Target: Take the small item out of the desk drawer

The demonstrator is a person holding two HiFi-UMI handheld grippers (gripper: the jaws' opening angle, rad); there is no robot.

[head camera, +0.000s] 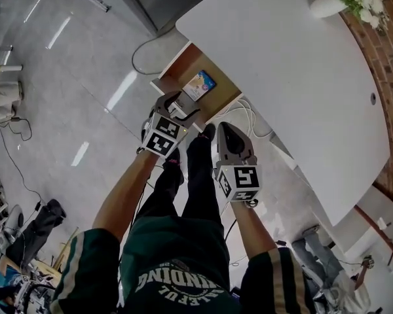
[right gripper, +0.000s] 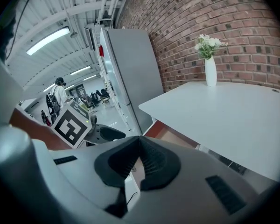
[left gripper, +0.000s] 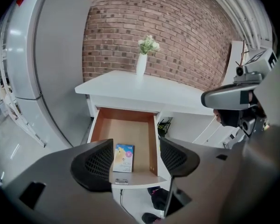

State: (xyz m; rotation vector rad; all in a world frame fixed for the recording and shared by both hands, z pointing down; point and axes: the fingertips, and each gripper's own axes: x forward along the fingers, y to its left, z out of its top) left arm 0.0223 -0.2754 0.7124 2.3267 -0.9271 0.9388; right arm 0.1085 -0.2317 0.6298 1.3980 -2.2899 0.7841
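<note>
A person standing at a curved white desk holds two grippers over its open drawer, whose wooden bottom shows orange-brown against the white fronts. The small item — a flat, light-blue box — lies face up near the front of the drawer, touched by neither gripper. The left gripper points down at the drawer with its jaws wide apart and nothing gripped; the box is framed in the gap between them. The right gripper hangs beside it, nearer the person, its jaws closed tip to tip and empty. A white vase of pale flowers stands at the far edge of the desk against a red brick wall. A tall grey cabinet flanks the desk on the left, and the glossy grey floor — crossed by a loose cable — mirrors the ceiling lights.
</note>
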